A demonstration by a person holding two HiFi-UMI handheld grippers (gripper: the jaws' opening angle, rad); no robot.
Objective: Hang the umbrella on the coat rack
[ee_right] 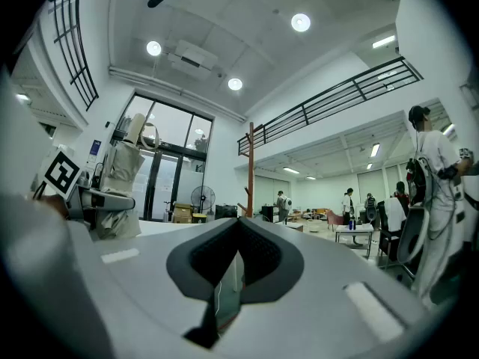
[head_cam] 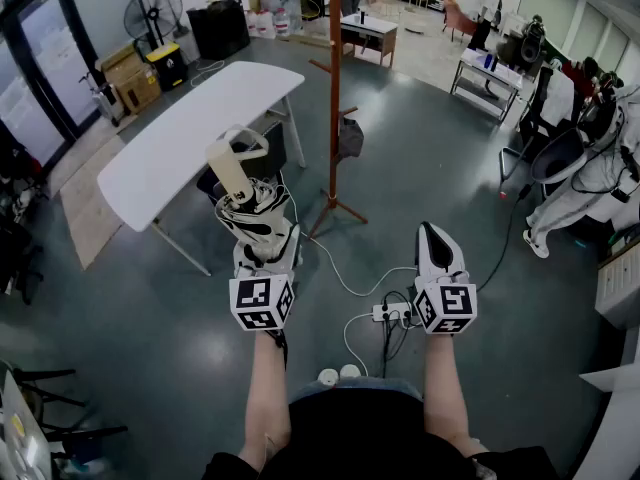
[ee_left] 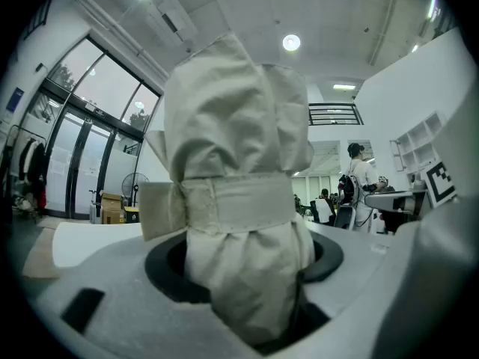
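Grey-green floor (head_cam: 450,188) spreads under everything. On it stands a long white table (head_cam: 190,118) at the left. A brown wooden rack (head_cam: 334,88) stands upright just beside the table's right edge, and no umbrella hangs on its pegs.

The umbrella (head_cam: 255,213) is folded, cream-coloured, and stands roughly upright in front of the person, on the near side of the rack and clear of it. Its pale handle (head_cam: 232,163) is uppermost, with a loop at the top.

The left gripper (head_cam: 265,258) has its jaws spread fairly wide and clamped on the bundled cloth (its own view is nearly filled by it). The right gripper (head_cam: 430,230) points level beside it, jaws together with nothing between them.

A strap (ee_left: 239,200) binds the cloth just above the left jaws.
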